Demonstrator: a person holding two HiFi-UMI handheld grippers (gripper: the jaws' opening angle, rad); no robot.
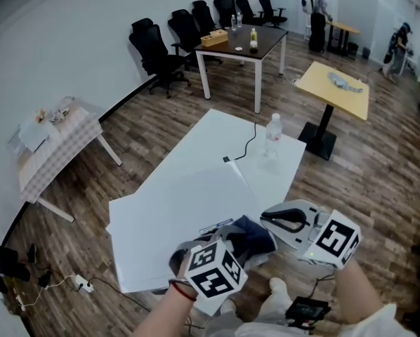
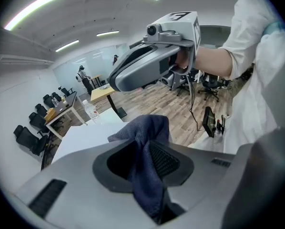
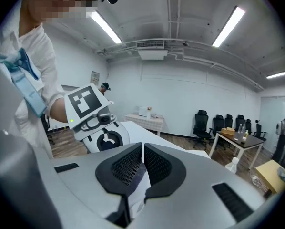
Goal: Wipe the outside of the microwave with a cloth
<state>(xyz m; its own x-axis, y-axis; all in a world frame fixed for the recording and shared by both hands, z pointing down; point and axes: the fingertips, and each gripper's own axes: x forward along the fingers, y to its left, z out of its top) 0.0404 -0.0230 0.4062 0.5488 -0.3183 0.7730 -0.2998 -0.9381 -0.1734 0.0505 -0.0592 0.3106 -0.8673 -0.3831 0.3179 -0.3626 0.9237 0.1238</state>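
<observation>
A dark blue cloth point(image 1: 258, 239) hangs bunched between the jaws of my left gripper point(image 1: 244, 236), which is shut on it over the near edge of the white table point(image 1: 189, 188). In the left gripper view the cloth point(image 2: 145, 147) drapes over the pads and spills past the tips of the left gripper point(image 2: 145, 165). My right gripper point(image 1: 270, 217) hovers just to the right of it, shut, with nothing held. In the right gripper view the black ribbed pads point(image 3: 128, 165) of the right gripper point(image 3: 142, 163) meet, and the left gripper point(image 3: 92, 116) shows beyond them. No microwave is in any view.
A water bottle point(image 1: 273, 135) and a black cable point(image 1: 246, 146) lie at the table's far end. Around it stand a checkered side table point(image 1: 55, 146), a dark table with office chairs point(image 1: 241, 44) and a yellow table point(image 1: 336, 83). People stand far back.
</observation>
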